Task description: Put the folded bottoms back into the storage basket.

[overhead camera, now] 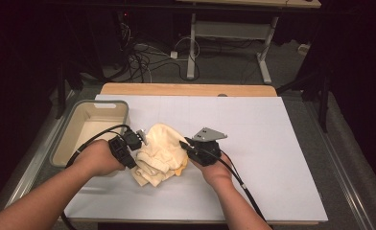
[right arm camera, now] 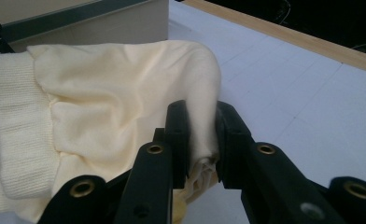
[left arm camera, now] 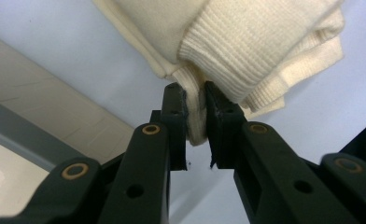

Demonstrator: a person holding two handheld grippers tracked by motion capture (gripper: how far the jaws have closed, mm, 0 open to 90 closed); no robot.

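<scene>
Grippers (left arm camera: 196,100) (right arm camera: 202,114) — both pinching cream garment (overhead camera: 159,153)

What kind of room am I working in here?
Probably a lab or recording workspace, not a home: a white board covers the table, loose cables trail over the carpeted floor behind, and another bare metal-legged table stands beyond.

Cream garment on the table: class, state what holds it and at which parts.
Both grippers hold the cream garment: left gripper pinches a ribbed edge, right gripper pinches a smooth fabric fold.

You work in a dark lab: tangled floor cables (overhead camera: 143,60), a bare desk frame (overhead camera: 234,33), a white-covered table (overhead camera: 272,143).
</scene>
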